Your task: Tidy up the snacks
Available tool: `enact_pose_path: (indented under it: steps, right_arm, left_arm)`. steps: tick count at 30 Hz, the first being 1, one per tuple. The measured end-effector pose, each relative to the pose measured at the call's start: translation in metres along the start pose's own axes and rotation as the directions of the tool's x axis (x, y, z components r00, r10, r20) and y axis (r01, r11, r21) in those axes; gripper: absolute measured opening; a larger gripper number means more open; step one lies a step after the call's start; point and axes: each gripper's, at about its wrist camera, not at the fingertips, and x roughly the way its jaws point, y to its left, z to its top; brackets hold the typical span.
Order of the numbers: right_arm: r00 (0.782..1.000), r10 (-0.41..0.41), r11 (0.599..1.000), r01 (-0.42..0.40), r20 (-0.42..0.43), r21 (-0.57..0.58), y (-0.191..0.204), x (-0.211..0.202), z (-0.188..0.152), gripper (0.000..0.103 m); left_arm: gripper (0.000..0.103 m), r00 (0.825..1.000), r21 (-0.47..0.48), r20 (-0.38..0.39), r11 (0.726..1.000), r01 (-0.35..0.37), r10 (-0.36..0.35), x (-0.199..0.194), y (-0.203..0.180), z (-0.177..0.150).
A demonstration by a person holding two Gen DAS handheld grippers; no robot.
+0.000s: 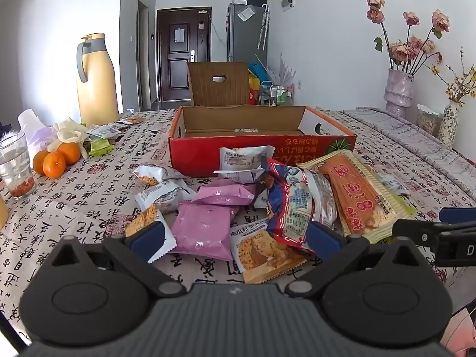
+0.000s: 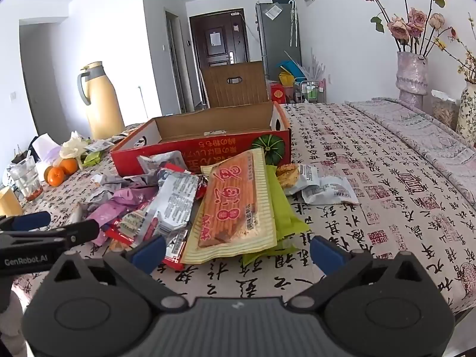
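Both grippers hang spread and empty: the left hand-held gripper (image 1: pixel 235 239) and right hand-held gripper (image 2: pixel 238 250) face the snack packets (image 1: pixel 238 205) heaped mid-desk (image 2: pixel 372 178), probably for sorting into the open red box (image 1: pixel 261 145) just behind.

the left gripper (image 1: pixel 235 239) is level and points toward 12 o'clock, its blue-padded fingers (image 1: pixel 148 239) spread wide with nothing between them. the right gripper (image 2: pixel 238 251) sits just beside it at 3 o'clock, also pointing forward, jaws wide apart and holding nothing.
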Motion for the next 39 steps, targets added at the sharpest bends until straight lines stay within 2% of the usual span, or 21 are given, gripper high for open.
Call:
enact_pose_path:
  steps: [8, 16, 39]
  right_arm:
    - [1.000, 0.004, 1.000, -0.005, 0.008, 0.003, 0.000, 0.000, 0.000, 0.103]
    - [1.000, 0.002, 1.000, -0.002, 0.004, 0.000, -0.001, 0.000, -0.001, 0.103]
    - [1.000, 0.000, 1.000, 0.000, 0.001, 0.000, 0.000, 0.002, -0.001, 0.103]
  left_arm:
    - [0.103, 1.000, -0.005, -0.007, 1.000, 0.003, -0.003, 0.002, 0.005, 0.001]
    - [0.103, 1.000, 0.006, -0.001, 1.000, -0.010, 0.010, -0.001, -0.012, 0.002]
    - [0.103, 1.000, -0.007, 0.007, 1.000, 0.000, 0.000, -0.001, -0.002, -0.001]
